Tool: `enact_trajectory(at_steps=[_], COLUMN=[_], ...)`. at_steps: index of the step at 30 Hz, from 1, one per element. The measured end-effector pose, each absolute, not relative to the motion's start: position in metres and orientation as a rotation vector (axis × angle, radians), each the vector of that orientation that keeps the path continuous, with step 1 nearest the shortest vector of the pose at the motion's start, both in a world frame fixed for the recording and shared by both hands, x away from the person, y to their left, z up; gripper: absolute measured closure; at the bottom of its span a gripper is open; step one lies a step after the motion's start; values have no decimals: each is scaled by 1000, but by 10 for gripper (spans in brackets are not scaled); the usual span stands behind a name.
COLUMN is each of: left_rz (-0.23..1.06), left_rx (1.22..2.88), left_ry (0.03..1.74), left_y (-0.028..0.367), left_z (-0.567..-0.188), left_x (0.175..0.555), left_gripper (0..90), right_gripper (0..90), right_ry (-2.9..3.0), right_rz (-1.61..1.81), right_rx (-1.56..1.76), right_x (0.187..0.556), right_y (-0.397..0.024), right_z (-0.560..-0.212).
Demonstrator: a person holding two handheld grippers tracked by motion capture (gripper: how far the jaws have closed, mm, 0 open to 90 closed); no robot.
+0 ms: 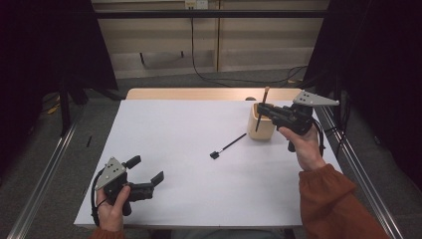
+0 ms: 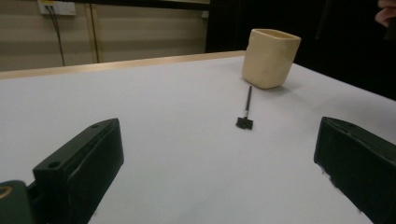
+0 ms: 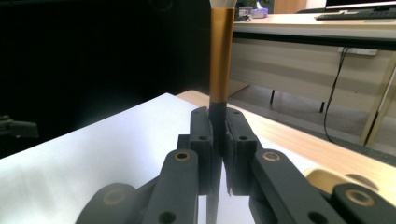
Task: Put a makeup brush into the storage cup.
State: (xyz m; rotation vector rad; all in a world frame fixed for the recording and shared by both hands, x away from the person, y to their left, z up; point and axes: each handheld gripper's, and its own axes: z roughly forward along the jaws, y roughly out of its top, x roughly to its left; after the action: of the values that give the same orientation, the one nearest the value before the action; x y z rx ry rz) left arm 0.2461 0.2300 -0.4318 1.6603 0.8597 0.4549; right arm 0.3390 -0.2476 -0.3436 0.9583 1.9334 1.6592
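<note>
Right gripper (image 1: 262, 110) is clamped tight on a brush (image 1: 261, 113), its handle tip just below, over the cream cup (image 1: 261, 127). Best lowered straight, without nudging the rim. Left gripper (image 1: 148, 172) rests wide open, empty, on the table (image 1: 169, 134).

We take this for a lab or office workroom set up for recording. We see a white table (image 1: 189, 164) with a wooden far edge standing on grey carpet (image 1: 164, 79), with metal rails (image 1: 47, 169) along its left and right sides and black curtains (image 1: 45, 45) hung on both sides. Beyond the far edge, cables (image 1: 199, 69) trail down from a wall socket (image 2: 57, 7). In the right gripper view, we see a desk (image 3: 317, 28) with a keyboard (image 3: 359, 15) in the background.
</note>
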Motion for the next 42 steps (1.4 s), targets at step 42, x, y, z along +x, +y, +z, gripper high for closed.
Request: enact_trajectory(at_steps=[42], left_rz=[506], left_rx=[1664], left_ry=[854], left_y=[240], left_z=[-431], left_x=[242], left_gripper=[12], right_gripper=[833], right_ry=[1841], right_rz=[1520], right_rx=[1088], right_x=[407], right_y=[-278], right_z=[-337])
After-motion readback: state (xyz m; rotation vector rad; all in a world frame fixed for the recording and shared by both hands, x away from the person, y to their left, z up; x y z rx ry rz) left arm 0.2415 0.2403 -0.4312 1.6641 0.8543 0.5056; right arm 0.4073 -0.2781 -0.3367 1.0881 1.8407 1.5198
